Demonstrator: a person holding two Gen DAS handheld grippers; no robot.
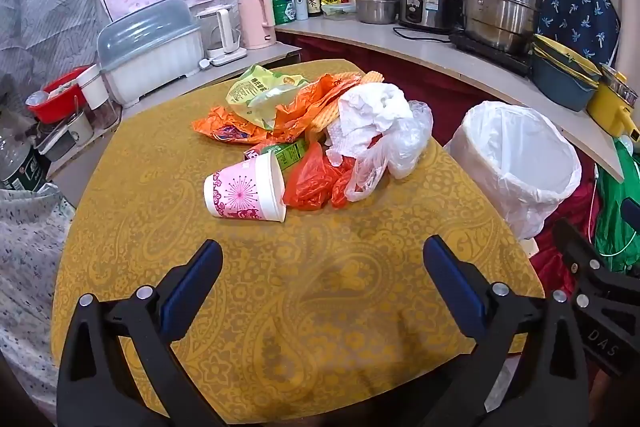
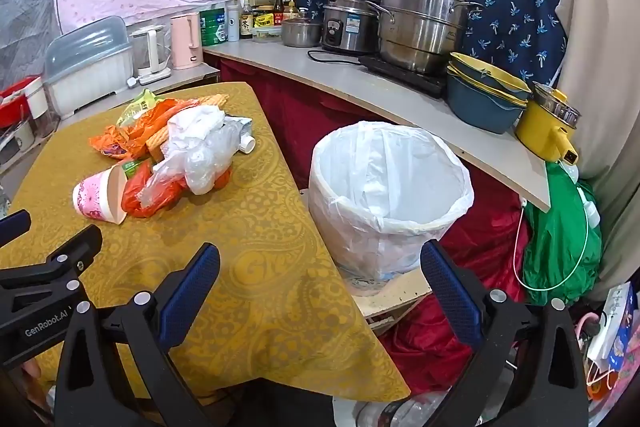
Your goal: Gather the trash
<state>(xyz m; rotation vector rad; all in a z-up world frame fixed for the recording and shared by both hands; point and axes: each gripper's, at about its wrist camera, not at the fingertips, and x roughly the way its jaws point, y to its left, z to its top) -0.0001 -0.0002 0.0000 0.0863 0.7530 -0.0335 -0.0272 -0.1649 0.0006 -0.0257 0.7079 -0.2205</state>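
Observation:
A heap of trash lies on the yellow patterned table (image 1: 304,307): a pink paper cup (image 1: 244,193) on its side, orange plastic bags (image 1: 316,181), a clear bag with white paper (image 1: 380,131), a green snack packet (image 1: 260,95) and a small green carton (image 1: 290,153). My left gripper (image 1: 322,263) hovers open over the near part of the table, short of the cup, with nothing between its fingers. A white-lined trash bin (image 2: 390,195) stands right of the table. My right gripper (image 2: 320,265) is open and empty above the table's right edge, just before the bin. The same cup (image 2: 100,199) shows at the left of the right wrist view.
A counter (image 2: 360,87) behind the bin carries steel pots (image 2: 424,23), a rice cooker (image 2: 350,23), stacked bowls (image 2: 486,95) and a yellow pot (image 2: 548,131). Kettles (image 1: 256,21) and a lidded dish rack (image 1: 152,51) stand beyond the table. Red cloth and a green bag (image 2: 560,239) lie beside the bin.

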